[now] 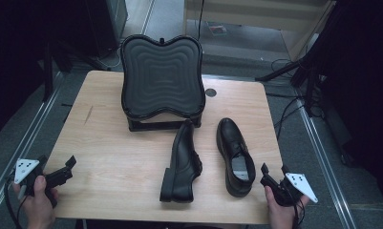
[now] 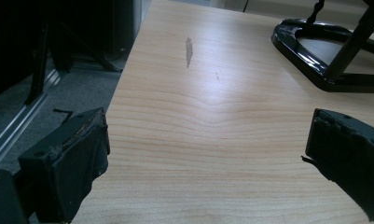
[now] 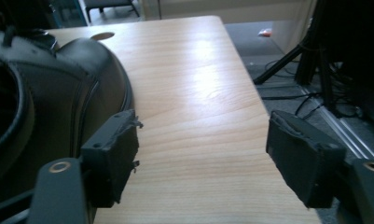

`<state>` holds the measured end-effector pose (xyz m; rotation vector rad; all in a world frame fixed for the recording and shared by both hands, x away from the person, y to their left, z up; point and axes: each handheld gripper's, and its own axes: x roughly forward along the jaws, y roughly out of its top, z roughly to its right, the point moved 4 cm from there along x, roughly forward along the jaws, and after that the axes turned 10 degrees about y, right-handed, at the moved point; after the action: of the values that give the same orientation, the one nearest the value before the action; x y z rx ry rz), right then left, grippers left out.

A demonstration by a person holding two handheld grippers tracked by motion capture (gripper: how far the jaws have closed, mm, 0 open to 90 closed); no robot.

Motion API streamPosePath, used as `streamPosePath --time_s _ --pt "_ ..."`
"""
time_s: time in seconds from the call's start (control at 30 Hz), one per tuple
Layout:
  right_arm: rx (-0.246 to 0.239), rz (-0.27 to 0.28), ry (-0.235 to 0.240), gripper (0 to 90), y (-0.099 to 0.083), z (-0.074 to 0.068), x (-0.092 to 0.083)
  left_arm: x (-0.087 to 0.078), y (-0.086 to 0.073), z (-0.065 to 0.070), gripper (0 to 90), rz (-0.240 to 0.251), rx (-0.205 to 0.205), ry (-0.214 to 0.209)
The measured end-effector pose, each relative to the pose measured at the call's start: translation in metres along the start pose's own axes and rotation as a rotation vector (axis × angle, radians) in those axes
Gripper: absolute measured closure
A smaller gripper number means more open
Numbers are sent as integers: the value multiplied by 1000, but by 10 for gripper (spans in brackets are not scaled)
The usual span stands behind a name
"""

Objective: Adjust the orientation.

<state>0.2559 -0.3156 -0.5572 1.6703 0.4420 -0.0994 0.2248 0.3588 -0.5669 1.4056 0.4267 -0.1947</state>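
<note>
Fingers (image 3: 119, 154) of the right gripper (image 1: 274, 177) are spread, nothing between them, just beside the heel of the upright black dress shoe (image 1: 235, 155) near the table (image 1: 108, 143) right edge. Left gripper (image 1: 65, 171) fingers (image 2: 77, 163) are likewise spread over bare wood at the near left corner. A second black shoe (image 1: 182, 164) lies on its side just left of the first; the tilted black footrest (image 1: 160, 81) stands behind both. Judged step: approach before first grasp. Next move calls for shifting the right gripper left to straddle the heel rim, then closing
</note>
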Motion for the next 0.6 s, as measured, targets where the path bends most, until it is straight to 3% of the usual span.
streamPosePath --time_s 0.1,0.13,0.2,0.23,0.3,0.33,0.37,0.43,0.6 --pt "30 20 11 277 5 1 -4 0 0 0 0 -1 -2 -6" --pt "64 46 16 292 13 1 -11 1 0 0 0 -2 0 -7" --pt "70 58 21 297 17 1 -14 1 0 1 0 -3 3 -5" --pt "69 90 27 305 28 -4 -22 1 0 1 0 -7 11 -5" --pt "19 102 17 314 41 -12 -29 2 0 2 0 -7 17 -3" --pt "19 102 17 314 41 -12 -29 2 0 2 0 -7 17 -3" --pt "-10 110 22 316 51 -22 -33 2 0 3 0 -7 20 -4" --pt "-18 110 26 316 54 -27 -35 2 0 3 0 -6 28 0" --pt "-99 131 73 318 68 -57 -43 2 0 4 0 -8 41 3"
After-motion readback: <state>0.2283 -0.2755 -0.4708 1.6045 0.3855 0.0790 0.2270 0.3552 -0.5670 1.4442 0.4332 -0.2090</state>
